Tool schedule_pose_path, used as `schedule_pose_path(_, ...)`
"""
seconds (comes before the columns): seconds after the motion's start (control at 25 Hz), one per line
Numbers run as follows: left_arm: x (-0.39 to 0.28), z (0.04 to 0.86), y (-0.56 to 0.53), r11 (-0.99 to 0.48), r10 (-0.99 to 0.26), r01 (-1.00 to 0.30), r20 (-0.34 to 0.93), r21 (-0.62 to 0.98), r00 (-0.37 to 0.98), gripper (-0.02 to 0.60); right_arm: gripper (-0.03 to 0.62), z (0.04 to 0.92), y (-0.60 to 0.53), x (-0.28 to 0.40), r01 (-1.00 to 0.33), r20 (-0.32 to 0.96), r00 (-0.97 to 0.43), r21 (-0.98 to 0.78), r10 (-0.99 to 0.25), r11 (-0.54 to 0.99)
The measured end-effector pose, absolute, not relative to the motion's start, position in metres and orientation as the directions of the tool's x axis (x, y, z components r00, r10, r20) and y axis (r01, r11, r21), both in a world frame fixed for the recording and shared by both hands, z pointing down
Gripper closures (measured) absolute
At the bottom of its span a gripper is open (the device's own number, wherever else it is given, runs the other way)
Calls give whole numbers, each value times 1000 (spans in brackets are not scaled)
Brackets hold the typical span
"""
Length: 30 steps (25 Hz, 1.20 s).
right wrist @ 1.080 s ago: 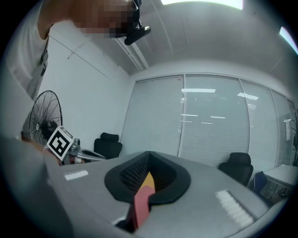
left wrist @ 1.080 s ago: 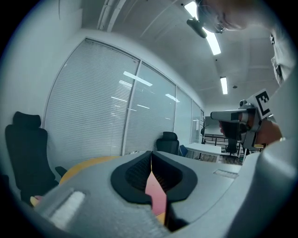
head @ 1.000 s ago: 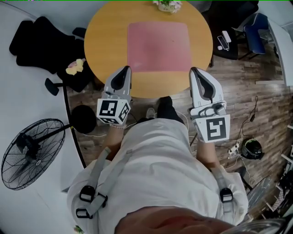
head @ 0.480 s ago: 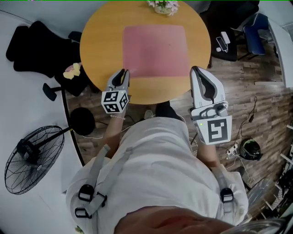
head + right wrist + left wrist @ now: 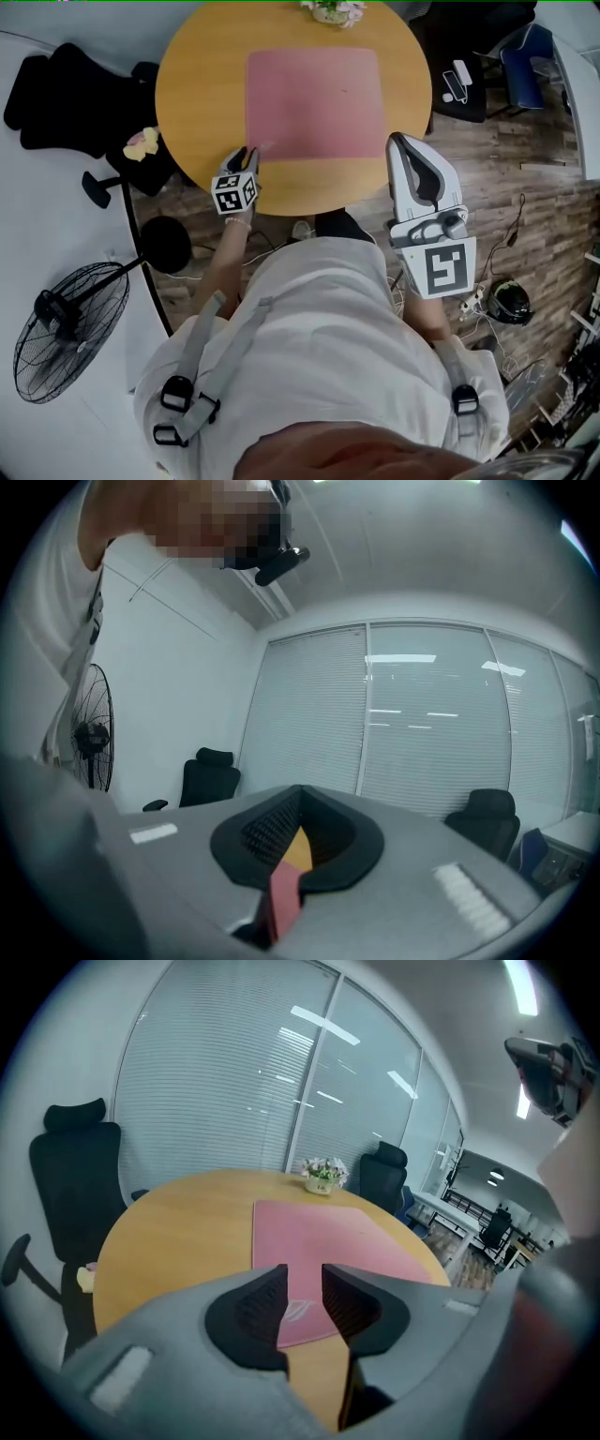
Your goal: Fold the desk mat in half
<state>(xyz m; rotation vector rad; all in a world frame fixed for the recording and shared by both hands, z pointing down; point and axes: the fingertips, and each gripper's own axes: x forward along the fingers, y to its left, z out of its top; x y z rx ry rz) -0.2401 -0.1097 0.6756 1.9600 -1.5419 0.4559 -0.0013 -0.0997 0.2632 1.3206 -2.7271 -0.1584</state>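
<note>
A pink desk mat (image 5: 314, 103) lies flat and unfolded on the round wooden table (image 5: 192, 84). My left gripper (image 5: 251, 150) is low over the table at the mat's near left corner. Its jaws have just been opening and stand open. In the left gripper view, the mat (image 5: 314, 1241) and its printed corner show through the gap of the left gripper (image 5: 305, 1283), with nothing pressed between the pads. My right gripper (image 5: 398, 141) hovers higher, by the mat's near right corner, shut and empty. Under the right gripper (image 5: 298, 799) a strip of mat (image 5: 284, 892) shows.
A small flower pot (image 5: 333, 9) stands at the table's far edge, just beyond the mat. Black office chairs (image 5: 66, 89) stand to the left, another chair (image 5: 469, 37) at the far right. A floor fan (image 5: 66, 319) is at the near left. Cables lie on the wooden floor (image 5: 525, 225).
My left gripper has sunk from chest height to the table by the mat's near left corner, and its jaws have opened. The right gripper has barely shifted.
</note>
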Motion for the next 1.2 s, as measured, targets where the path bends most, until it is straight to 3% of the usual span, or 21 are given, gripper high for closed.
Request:
schedule_pose_path(0.68, -250, 800, -124, -75, -586, -969, 776, 234, 233, 382, 589, 279, -131, 15, -781, 85, -609, 112, -789, 615)
schedule_pose_path(0.96, -250, 807, -122, -59, -587, -979, 786, 194, 191, 383, 589, 281, -133, 21, -783, 84, -607, 106, -790, 613)
schedule_pose_path(1.2, -244, 807, -122, -70, -575, -978, 793, 196, 200, 429, 589, 284, -134, 26, -782, 86, -609, 99, -789, 615)
